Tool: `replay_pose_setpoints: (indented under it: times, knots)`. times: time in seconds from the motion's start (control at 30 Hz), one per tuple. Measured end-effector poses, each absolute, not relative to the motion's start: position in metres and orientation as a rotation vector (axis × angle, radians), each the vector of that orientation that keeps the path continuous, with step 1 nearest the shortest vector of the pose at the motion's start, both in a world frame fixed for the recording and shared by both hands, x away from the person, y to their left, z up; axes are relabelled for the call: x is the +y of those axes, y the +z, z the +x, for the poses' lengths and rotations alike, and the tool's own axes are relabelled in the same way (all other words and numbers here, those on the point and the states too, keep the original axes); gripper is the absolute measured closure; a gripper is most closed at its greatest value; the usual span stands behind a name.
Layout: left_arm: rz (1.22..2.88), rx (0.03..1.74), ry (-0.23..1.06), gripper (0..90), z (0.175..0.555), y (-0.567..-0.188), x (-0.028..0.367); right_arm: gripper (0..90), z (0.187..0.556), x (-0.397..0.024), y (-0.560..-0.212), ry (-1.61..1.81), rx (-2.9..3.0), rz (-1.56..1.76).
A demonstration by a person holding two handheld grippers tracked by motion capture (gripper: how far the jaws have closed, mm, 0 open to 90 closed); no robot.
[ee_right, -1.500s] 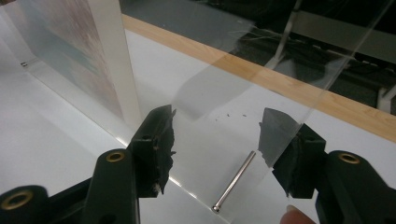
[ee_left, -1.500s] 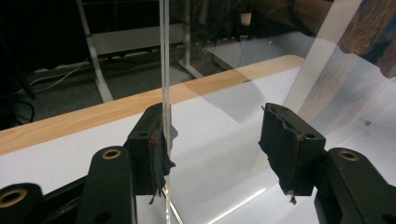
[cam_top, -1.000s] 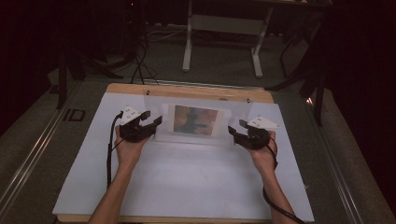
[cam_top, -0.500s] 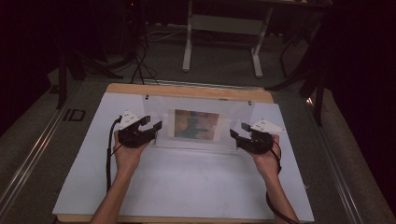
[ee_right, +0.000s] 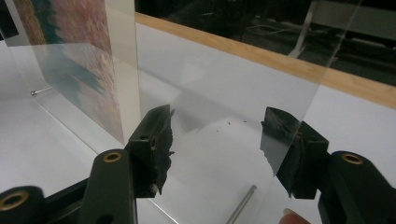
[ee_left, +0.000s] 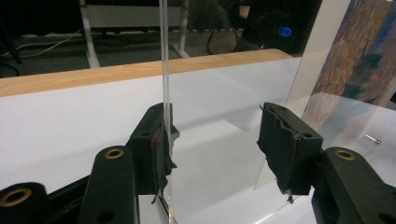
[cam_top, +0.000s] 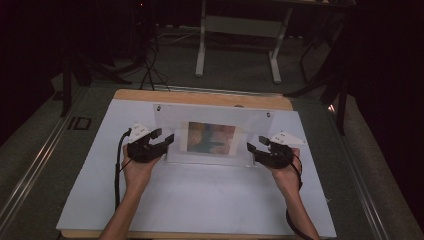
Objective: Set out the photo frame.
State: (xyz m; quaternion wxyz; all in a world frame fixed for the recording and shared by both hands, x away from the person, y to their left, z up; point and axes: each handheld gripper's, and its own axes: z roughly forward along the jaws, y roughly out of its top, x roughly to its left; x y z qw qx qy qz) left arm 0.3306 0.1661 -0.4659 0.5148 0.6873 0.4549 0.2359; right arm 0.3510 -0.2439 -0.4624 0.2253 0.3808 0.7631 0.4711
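Note:
A clear acrylic picture frame [cam_top: 172, 117] holding a colourful print [cam_top: 211, 137] stands tilted on the white tabletop [cam_top: 200, 200]. My left gripper [cam_top: 165, 138] is at the frame's left edge, open. In the left gripper view a clear sheet's edge [ee_left: 164, 70] runs upright beside the left pad [ee_left: 156, 140], and the print [ee_left: 355, 56] is at the right. My right gripper [cam_top: 255, 146] is at the frame's right edge, open. In the right gripper view the print [ee_right: 70, 51] stands left of the jaws and a clear sheet [ee_right: 280, 84] crosses the right pad [ee_right: 280, 140].
Small metal pins lie on the white top, one [ee_right: 243, 207] near my right gripper and another [ee_left: 372, 138] by the print. A wooden strip [cam_top: 200, 97] borders the table's far edge. White desk legs [cam_top: 202, 40] and cables stand on the floor beyond.
Both grippers have drifted slightly toward the person while staying at the frame's two side edges. The clear frame now reaches higher and farther back than one second ago.

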Motion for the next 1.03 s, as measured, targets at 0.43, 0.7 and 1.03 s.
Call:
replay_pose_setpoints:
  times: [0.43,0.7,1.03]
  knots:
    - [1.644,1.089,0.545,45.5,0.329,-0.466,0.169,40.5,0.356,-0.248,-0.467,1.322,2.126,1.061]
    - [1.599,1.067,0.564,38.2,0.318,-0.456,0.191,33.7,0.351,-0.263,-0.455,1.36,2.094,1.041]
    - [1.528,1.149,0.601,38.4,0.315,-0.448,0.218,33.1,0.348,-0.294,-0.446,1.386,2.041,1.067]
